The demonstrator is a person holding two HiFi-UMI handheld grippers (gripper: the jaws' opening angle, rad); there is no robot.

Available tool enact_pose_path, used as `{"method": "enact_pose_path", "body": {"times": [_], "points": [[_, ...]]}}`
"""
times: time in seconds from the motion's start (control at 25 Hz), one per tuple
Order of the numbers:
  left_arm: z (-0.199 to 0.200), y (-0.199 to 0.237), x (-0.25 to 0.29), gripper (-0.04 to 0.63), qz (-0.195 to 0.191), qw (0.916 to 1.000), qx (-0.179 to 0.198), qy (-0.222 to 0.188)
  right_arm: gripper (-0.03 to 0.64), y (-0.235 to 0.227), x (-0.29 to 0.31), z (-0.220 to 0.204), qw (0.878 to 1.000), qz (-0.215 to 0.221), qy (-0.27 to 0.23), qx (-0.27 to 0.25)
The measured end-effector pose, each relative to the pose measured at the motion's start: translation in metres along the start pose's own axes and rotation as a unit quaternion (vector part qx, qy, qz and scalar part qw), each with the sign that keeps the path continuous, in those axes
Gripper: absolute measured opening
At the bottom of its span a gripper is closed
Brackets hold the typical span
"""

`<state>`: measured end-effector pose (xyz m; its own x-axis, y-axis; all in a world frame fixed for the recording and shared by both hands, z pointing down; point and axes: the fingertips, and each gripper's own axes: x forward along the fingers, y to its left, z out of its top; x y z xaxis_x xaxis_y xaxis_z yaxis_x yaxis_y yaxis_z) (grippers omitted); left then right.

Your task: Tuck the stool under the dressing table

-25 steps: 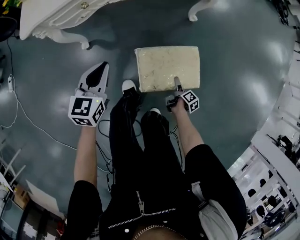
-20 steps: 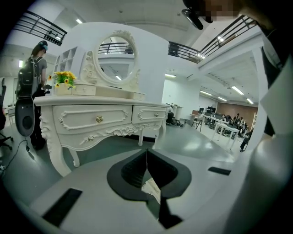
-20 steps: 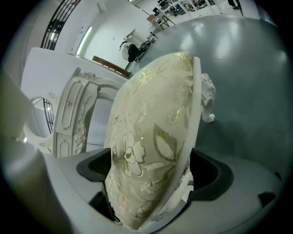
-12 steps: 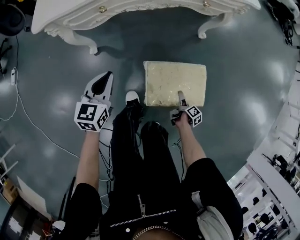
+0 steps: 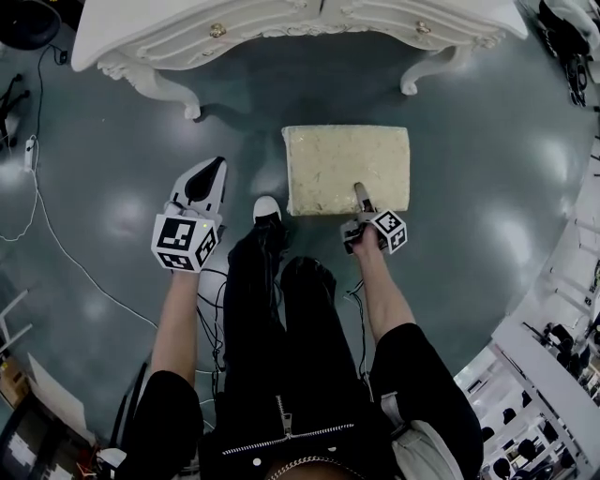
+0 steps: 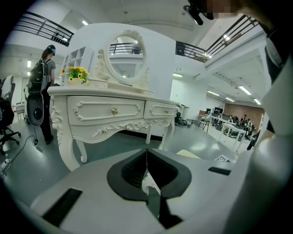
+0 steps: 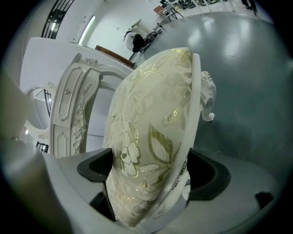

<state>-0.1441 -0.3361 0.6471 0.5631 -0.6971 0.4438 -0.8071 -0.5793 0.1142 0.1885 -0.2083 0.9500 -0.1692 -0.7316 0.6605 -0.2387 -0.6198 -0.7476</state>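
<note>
My right claw [image 5: 359, 195] clamped on cream floral cushioned stool [image 5: 345, 159], short of white carved dressing table [image 5: 281, 28] | left claw [image 5: 206, 178] closed, empty | risk: 1-sided push swings it into a table leg [image 5: 422, 73].

The stool [image 5: 345, 169] is cream with gold flowers and leaves, the table [image 5: 281, 28] white with gold knobs [image 5: 217, 30], the floor [image 5: 112, 187] dark grey.

The glossy grey-green floor [image 5: 469, 169] carries the white dressing table [image 5: 281, 28], the stool [image 5: 347, 169] just before it, and a thin cable [image 5: 80, 267] trailing off to the left.
</note>
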Motion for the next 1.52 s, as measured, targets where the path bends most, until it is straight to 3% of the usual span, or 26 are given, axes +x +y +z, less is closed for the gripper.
{"method": "enact_pose_path", "body": {"times": [0.44,0.92,1.52], "points": [[-0.007,0.024,0.007,0.021,0.018,0.9998,0.000,-0.011,0.433,0.072,0.075,-0.025,0.995,0.078,0.050,0.024],[-0.024,0.059,0.021,0.021,0.038,0.9982,-0.002,-0.046,0.377,0.142,0.145,-0.027,0.985,0.163,0.049,0.031],[-0.087,0.100,0.060,0.021,0.063,0.9926,0.006,-0.103,0.327,0.212,0.218,-0.023,0.962,0.267,0.023,0.044]]}}
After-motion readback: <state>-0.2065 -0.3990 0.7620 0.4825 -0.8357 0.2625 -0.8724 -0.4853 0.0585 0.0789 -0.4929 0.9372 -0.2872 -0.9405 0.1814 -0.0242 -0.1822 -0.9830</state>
